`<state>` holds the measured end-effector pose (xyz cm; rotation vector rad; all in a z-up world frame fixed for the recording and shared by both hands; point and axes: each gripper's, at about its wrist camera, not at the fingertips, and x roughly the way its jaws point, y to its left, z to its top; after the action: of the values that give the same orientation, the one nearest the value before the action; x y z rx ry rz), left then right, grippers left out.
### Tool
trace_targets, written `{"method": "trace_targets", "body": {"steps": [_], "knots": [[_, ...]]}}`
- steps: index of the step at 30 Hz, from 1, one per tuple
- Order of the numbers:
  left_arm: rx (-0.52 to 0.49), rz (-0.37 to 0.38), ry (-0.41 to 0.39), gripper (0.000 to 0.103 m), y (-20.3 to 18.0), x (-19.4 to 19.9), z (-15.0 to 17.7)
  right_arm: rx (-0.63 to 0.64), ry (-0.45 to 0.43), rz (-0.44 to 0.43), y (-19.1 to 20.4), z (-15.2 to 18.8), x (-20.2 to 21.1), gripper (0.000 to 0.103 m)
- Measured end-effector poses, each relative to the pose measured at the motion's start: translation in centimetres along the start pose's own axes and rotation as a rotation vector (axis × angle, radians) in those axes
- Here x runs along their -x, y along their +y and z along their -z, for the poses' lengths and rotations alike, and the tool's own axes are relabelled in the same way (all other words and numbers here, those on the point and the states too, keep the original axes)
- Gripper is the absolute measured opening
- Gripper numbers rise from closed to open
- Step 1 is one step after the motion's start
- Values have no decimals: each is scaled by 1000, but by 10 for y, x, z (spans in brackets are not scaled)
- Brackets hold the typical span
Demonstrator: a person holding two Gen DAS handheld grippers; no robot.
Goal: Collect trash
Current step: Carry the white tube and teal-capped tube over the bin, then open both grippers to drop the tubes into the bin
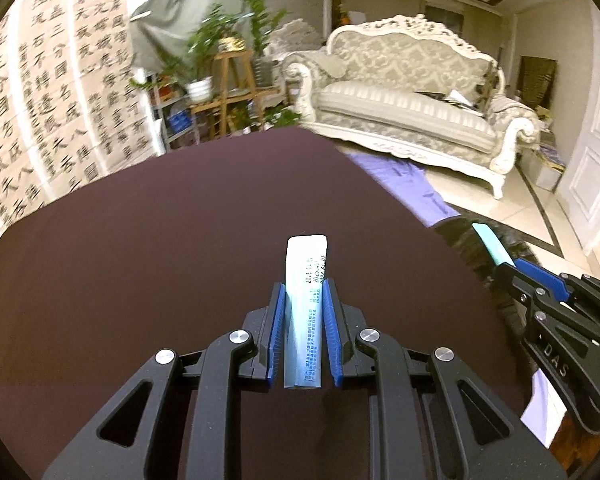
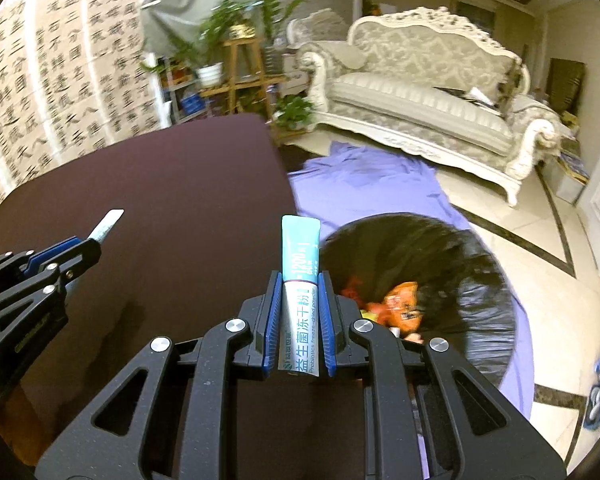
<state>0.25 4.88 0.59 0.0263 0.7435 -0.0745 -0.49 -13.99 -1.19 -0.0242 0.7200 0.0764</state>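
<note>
My left gripper (image 1: 303, 286) is shut on a white and pale-blue powder sachet (image 1: 305, 280), held above the dark brown table (image 1: 140, 240). My right gripper (image 2: 300, 278) is shut on a teal and white probiotic sachet (image 2: 300, 248), held near the table's right edge, beside the black-lined trash bin (image 2: 472, 280). The bin holds orange wrappers (image 2: 400, 304). The right gripper also shows in the left wrist view (image 1: 504, 262), with its teal sachet (image 1: 492, 244) sticking out. The left gripper shows in the right wrist view (image 2: 94, 242), with its sachet tip (image 2: 108, 222).
A purple cloth (image 2: 360, 184) lies on the tiled floor under the bin. An ornate white sofa (image 2: 420, 100) stands behind. A wooden plant stand with potted plants (image 2: 236, 64) and a calligraphy wall hanging (image 2: 60, 80) are beyond the table.
</note>
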Motion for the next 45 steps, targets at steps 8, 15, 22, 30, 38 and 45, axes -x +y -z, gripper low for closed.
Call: {"method": "trace_targets", "body": {"steps": [8, 15, 22, 30, 38, 45], "knots": [[-66, 80, -59, 20, -48, -6, -22, -65, -36, 91, -44, -8, 1, 18], [-111, 120, -77, 20, -83, -16, -34, -106, -45, 128, -78, -6, -5, 18], [-129, 134, -66, 20, -103, -36, -44, -137, -48, 148, -98, -6, -18, 18], [-169, 136, -56, 20, -126, -55, -46, -171, -41, 165, -116, -3, -31, 18], [-192, 137, -31, 20, -140, -71, -50, -192, -16, 178, -128, -3, -45, 19], [-201, 136, -17, 22, -149, -78, -53, -203, 0, 188, -138, -1, -53, 19]]}}
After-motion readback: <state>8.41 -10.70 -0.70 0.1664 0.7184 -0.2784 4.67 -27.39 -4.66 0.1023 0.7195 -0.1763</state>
